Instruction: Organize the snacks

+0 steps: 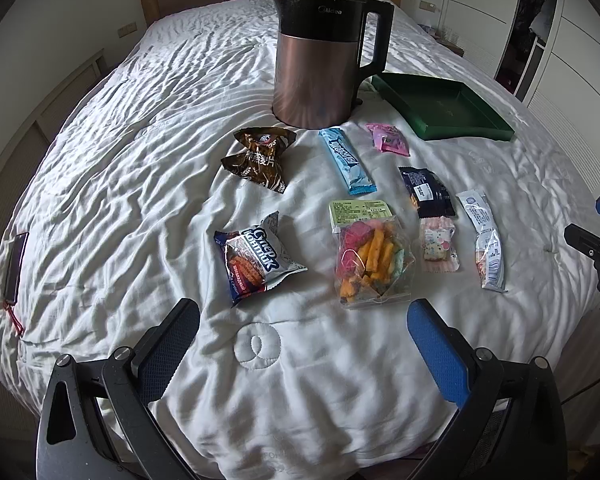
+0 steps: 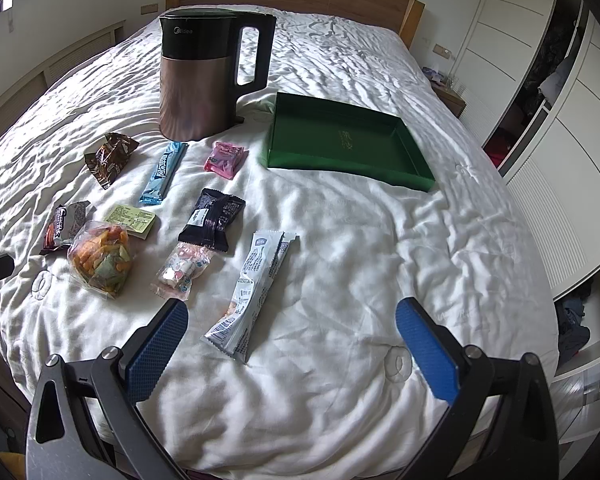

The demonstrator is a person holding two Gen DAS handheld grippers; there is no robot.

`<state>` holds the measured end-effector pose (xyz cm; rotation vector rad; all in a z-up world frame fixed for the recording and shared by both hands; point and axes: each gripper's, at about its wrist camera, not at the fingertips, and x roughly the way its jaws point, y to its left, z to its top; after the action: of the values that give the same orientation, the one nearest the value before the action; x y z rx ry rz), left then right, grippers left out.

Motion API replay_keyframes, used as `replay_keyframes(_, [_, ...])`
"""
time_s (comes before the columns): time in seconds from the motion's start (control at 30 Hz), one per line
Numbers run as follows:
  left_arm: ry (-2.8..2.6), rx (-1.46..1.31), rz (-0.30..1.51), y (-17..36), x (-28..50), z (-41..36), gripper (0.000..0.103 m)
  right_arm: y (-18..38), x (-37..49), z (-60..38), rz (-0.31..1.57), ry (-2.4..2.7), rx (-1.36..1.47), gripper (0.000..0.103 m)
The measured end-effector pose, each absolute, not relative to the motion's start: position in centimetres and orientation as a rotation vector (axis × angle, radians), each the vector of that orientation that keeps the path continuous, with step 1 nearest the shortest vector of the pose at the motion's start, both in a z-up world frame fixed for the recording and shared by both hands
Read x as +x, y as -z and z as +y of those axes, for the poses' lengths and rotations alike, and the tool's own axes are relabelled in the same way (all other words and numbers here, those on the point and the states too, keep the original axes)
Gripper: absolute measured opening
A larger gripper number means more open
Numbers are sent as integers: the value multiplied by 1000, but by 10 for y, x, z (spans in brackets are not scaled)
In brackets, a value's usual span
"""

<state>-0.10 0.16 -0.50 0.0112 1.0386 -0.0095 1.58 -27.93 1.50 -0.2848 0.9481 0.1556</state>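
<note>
Rumpled white quilted bedding [image 2: 340, 240] carries crinkly snack packets [image 1: 356, 252] mid-frame, a rectangular green tray [image 2: 340, 140] upper right, beside a metal kettle [image 2: 196, 80]. Left gripper [image 1: 304, 344] and right gripper [image 2: 292, 344] gape wide, empty.

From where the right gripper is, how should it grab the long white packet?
The white packet lies flat on the quilt, its long axis slanting away from the right gripper, whose jaws are open. Probably best to come straight down from above and pinch across its narrow width, near the middle. The sides there are free, while the pink-and-white candy bag lies apart to its left.
</note>
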Motion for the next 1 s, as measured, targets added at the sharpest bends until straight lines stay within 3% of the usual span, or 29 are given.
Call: replay_keyframes(1.0, [12, -7, 1046, 11, -5, 0, 102, -14, 15, -279, 949, -157, -283, 103])
